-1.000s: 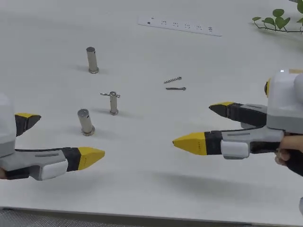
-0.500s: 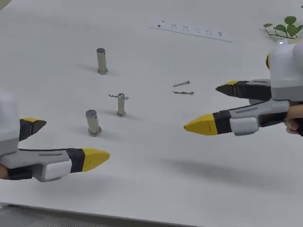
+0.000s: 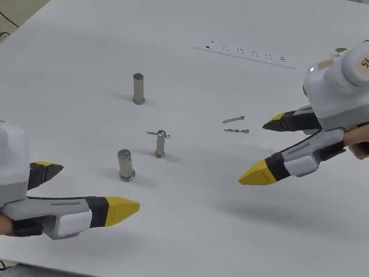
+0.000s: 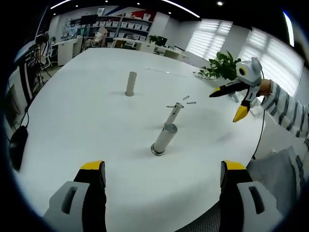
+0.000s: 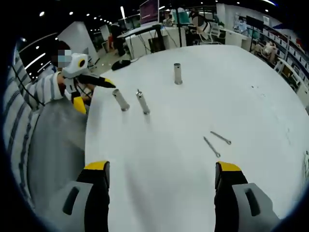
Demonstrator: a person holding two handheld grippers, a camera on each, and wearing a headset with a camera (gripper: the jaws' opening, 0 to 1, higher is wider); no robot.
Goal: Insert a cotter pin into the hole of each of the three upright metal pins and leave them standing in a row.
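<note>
White tabletop (image 3: 190, 231) spreads under everything, and both grippers hang above it without touching any part. At the near left edge of the head view is the left gripper (image 3: 99, 187), its yellow-tipped jaws spread wide with nothing between them; its own view shows the same wide gap, with the tips pointing toward the metal pins. On the right side of the head view, the right gripper (image 3: 252, 153) hovers with its jaws also wide apart and empty, its tips aimed leftward near the loose cotter pins. From the left gripper view it appears at the far right, held by a hand with a striped sleeve behind it. A long white power strip (image 3: 248, 53) lies flat near the far edge of the table, and a leafy green plant (image 4: 222, 65) sits beyond the table's right end. Three grey metal pins stand upright on their flanged bases. Well apart from the other two stands the far metal pin (image 3: 138, 88). Closest to the left gripper is the near metal pin (image 3: 125, 165), and the middle metal pin (image 3: 160, 144) stands just beyond it to the right. A fitted cotter pin (image 3: 154, 133) sticks out sideways through the top of the middle metal pin. Two loose cotter pins (image 3: 233, 119) lie flat side by side on the table, between the middle metal pin and the right gripper.
</note>
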